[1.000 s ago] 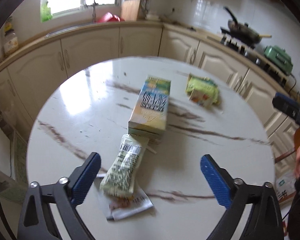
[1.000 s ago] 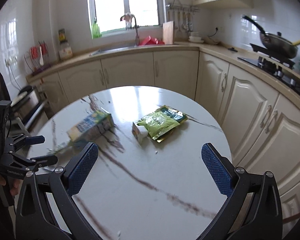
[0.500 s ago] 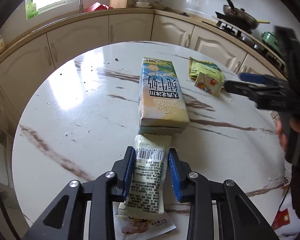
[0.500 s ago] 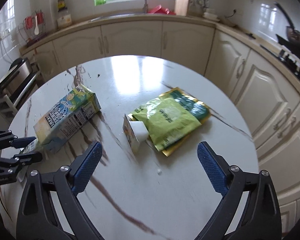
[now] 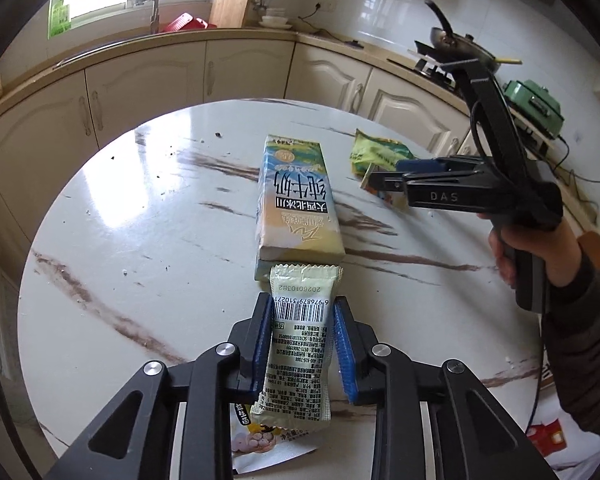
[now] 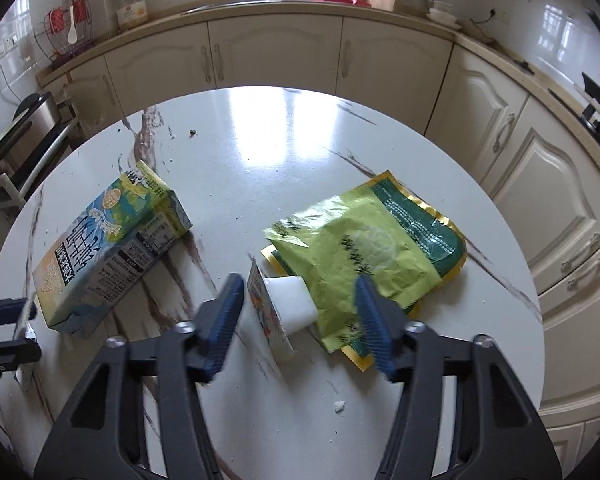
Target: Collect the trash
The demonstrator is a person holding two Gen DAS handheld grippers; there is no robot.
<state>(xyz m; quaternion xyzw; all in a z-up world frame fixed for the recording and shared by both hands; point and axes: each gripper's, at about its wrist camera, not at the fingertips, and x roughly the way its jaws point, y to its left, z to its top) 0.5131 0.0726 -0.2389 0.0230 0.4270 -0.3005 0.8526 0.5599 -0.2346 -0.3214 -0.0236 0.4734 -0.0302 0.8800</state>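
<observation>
On the left of the round table [image 5: 112, 240] we see bare marble with brown veins and a few crumbs. At its near edge our left gripper [image 5: 302, 340] has its jaws closing on a pale snack packet [image 5: 300, 332]; the blue pads sit against both long sides of it, barcode up. Under the packet's near end lies a flat wrapper [image 5: 260, 440] with printed pictures. The packet's far end touches a milk carton [image 5: 296, 200] lying on its side, pointing away from us.

Right of the carton, well apart from it, lies a green pouch [image 6: 364, 248], crumpled, with a gold-edged darker bag under it. Against the pouch's left edge lies a small cup [image 6: 288, 300] on its side, its printed lid [image 6: 268, 312] peeled up.

Our right gripper [image 6: 300, 312] hangs over this pile, jaws closing: the cup and lid lie between the fingers, the right finger over the pouch's edge. We cannot see the pads pressing on anything.

From the left view, a hand [image 5: 536, 248] in a dark sleeve holds that gripper above the pouch.
</observation>
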